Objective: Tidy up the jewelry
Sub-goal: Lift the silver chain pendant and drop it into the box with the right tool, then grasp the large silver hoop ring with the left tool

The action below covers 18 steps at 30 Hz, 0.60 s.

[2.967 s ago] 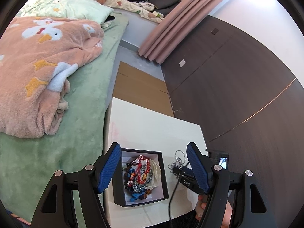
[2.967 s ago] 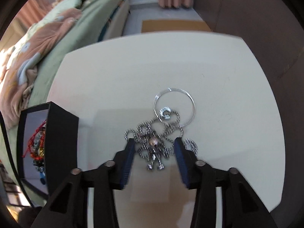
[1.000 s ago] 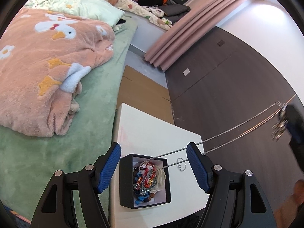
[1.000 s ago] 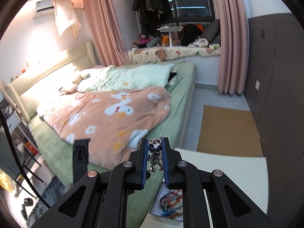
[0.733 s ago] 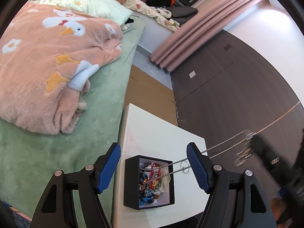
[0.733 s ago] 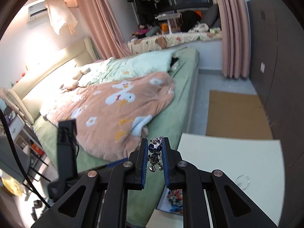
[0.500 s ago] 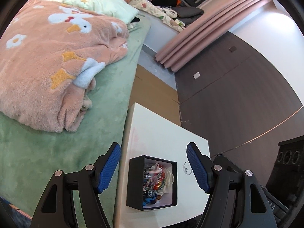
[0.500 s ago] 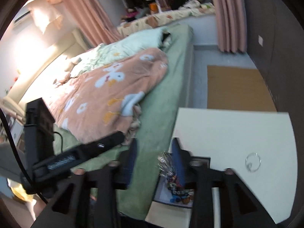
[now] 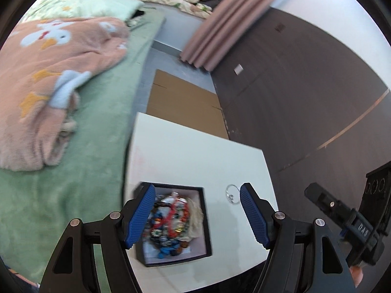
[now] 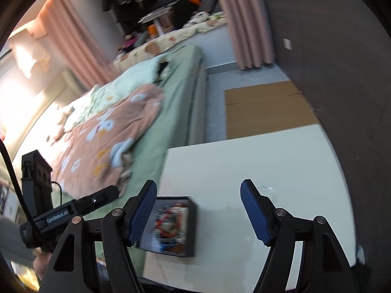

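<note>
A black jewelry box (image 9: 206,219) with a white lining stands on the white table (image 9: 195,156), filled with a tangle of coloured beads (image 9: 171,222). It also shows in the right wrist view (image 10: 191,227). A thin silver ring (image 9: 232,192) lies on the table right of the box, and shows faintly in the right wrist view (image 10: 266,187). My left gripper (image 9: 197,213) is open and empty, high above the box. My right gripper (image 10: 198,211) is open and empty, also high above the table.
A green bed (image 9: 80,146) with a pink duck-print blanket (image 9: 48,58) lies left of the table. A dark wall panel (image 9: 305,92) runs along the right. A brown cardboard sheet (image 9: 183,102) lies on the floor beyond the table, near pink curtains (image 9: 224,17).
My right gripper held the silver chain necklace up high, carried it over the box and opened. The necklace has left its fingers. My left gripper stayed open above the box.
</note>
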Tool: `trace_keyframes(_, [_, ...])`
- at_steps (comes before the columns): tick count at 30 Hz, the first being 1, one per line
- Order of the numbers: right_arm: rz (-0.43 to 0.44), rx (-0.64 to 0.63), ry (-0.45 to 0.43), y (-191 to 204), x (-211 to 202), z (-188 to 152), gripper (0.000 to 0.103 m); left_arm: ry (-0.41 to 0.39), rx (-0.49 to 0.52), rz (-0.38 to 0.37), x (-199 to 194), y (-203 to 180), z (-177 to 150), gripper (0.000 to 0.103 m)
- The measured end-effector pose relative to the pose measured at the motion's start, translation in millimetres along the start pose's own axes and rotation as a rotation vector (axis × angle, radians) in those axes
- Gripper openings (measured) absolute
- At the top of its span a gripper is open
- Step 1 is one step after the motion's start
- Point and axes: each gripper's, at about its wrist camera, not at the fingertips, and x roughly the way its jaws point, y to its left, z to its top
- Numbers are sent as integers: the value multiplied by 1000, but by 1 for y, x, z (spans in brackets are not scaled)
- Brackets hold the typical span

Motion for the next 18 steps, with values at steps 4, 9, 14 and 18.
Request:
trace_keyframes(4, [-5,85,-20,-43,-10,-6,77,35,75,7,24,-31,-9,73])
trace_keyframes(9, [-41,199,1,-95,-4,-18,78,63,155,24,54,-64,-22,72])
trace_keyframes(14, [-59,260,19,-130,-1,-26,78,92,213,43,86,-89,-31,72])
trace_keyframes(18, [-66,291,39,-152,4,-29,77,122,258,72,114,-104,-40,72])
